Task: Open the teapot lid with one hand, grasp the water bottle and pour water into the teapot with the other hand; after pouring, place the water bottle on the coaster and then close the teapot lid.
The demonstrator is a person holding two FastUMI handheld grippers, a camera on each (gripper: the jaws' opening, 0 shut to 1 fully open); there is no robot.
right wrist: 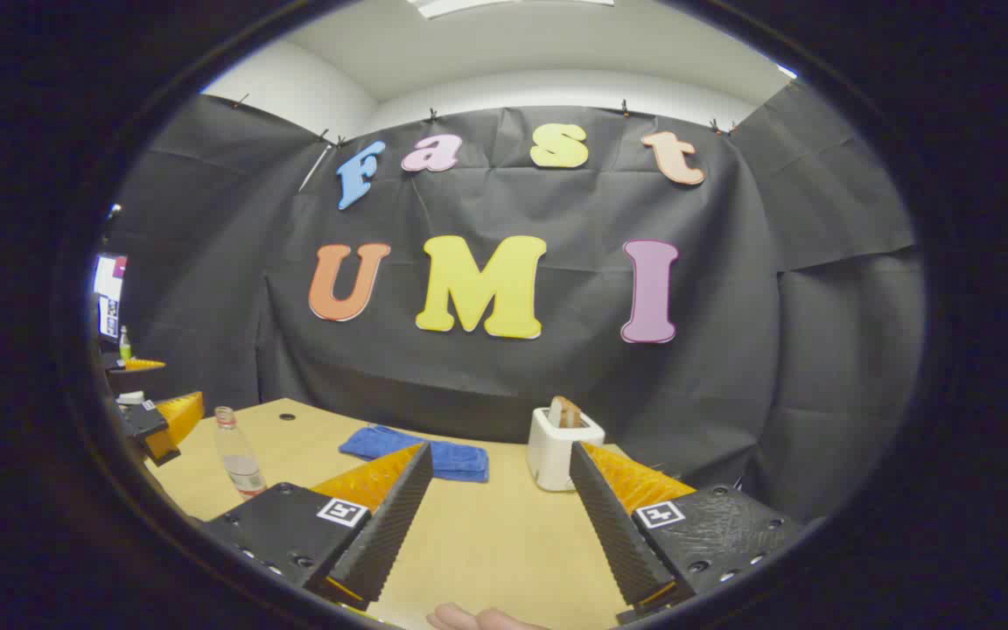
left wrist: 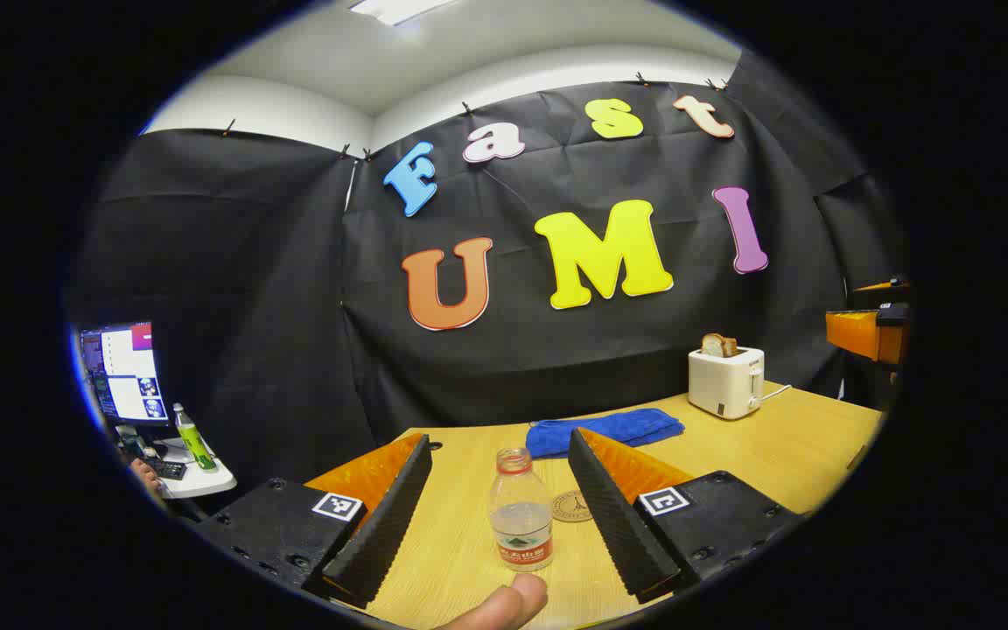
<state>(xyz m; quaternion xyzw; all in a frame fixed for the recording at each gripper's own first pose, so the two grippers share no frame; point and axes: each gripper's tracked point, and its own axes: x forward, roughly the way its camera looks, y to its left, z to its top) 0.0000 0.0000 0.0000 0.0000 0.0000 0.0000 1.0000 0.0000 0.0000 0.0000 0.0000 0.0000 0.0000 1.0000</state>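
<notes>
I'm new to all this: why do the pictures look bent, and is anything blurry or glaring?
Left gripper view: the fisheye lens bows the table edge; the bottle looks sharp, while a fingertip at the bottom is soft. Right gripper view: the same bending; the toaster is clear, and the ceiling lamp is bright without glare.

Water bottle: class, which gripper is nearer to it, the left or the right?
Left. The left gripper is open with the water bottle standing between its fingers, untouched. The right gripper is open farther along the table, with the bottle off to its left.
</notes>
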